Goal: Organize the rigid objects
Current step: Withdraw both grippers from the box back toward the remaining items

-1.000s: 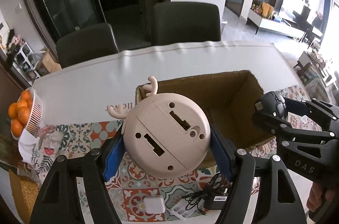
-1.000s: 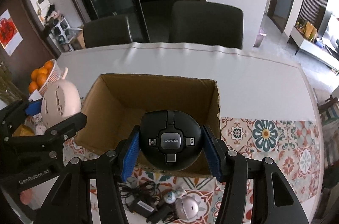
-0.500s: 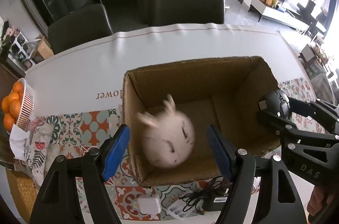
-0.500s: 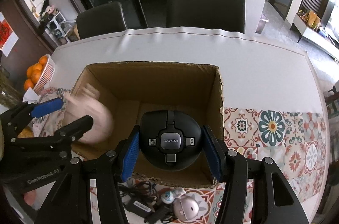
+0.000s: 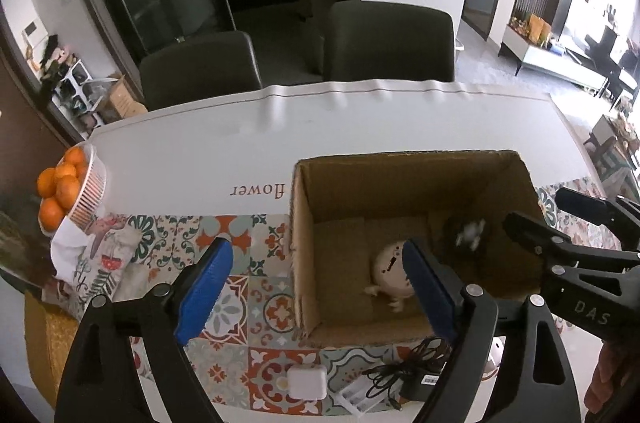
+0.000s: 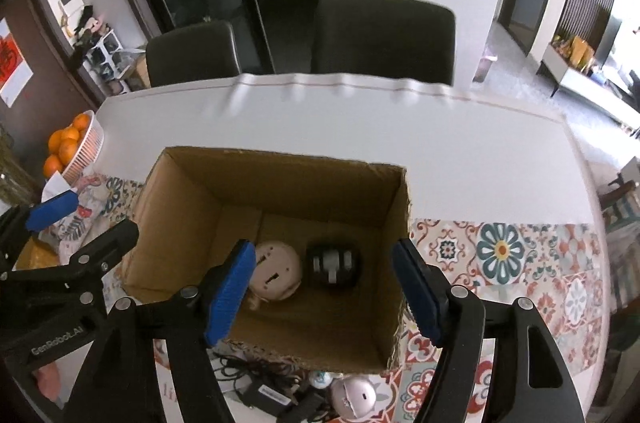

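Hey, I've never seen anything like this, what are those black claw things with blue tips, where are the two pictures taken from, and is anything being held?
Those are two hand-held grippers that a person works, not a robot arm. Each carries a wide-angle camera looking forward along its two fingers, so one picture comes from the left gripper and one from the right gripper.

Both hang over an open cardboard box on a table with a patterned cloth. On the box floor lie a beige round gadget and a black round gadget.

Neither gripper holds anything; both sets of jaws are opening. In front of the box lie a white charger and a black adapter with cables. A basket of oranges stands at the left.
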{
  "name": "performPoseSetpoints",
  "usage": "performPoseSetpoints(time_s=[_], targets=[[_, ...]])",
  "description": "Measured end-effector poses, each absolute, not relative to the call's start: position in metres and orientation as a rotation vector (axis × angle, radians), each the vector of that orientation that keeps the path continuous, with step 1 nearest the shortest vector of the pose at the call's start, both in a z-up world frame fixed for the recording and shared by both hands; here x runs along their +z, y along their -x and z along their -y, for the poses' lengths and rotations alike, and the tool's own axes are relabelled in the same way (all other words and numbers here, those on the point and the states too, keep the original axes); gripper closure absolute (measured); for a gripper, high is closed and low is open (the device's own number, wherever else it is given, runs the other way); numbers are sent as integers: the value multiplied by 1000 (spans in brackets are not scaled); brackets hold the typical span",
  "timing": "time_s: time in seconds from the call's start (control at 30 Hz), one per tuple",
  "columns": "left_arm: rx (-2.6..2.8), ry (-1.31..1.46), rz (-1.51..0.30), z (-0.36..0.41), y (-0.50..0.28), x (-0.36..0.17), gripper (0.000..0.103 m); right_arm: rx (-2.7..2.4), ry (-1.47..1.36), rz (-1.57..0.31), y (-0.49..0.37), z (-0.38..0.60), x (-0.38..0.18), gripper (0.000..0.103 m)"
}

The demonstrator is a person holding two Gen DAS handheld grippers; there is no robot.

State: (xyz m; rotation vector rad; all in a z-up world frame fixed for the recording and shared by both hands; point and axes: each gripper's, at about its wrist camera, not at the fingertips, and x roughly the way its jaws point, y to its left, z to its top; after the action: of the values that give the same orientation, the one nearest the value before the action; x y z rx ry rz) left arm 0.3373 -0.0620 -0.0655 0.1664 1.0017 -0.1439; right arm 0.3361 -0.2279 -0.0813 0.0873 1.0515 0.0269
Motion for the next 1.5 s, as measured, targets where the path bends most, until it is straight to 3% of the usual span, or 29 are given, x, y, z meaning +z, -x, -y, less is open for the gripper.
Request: performPoseSetpoints(time_s=[0.63,1.17,1.5], targets=[[-120,-122,-870,29,-258,-25,7,18,-34,-856,-254,196,-22,27],[-81,-116,-912,5,-217,-57,7,31,2,-805,-213,173,-50,26],[-91,-119,-1001,-1,-213,-98,7,56,-17,-890,-210,167,-91,26]])
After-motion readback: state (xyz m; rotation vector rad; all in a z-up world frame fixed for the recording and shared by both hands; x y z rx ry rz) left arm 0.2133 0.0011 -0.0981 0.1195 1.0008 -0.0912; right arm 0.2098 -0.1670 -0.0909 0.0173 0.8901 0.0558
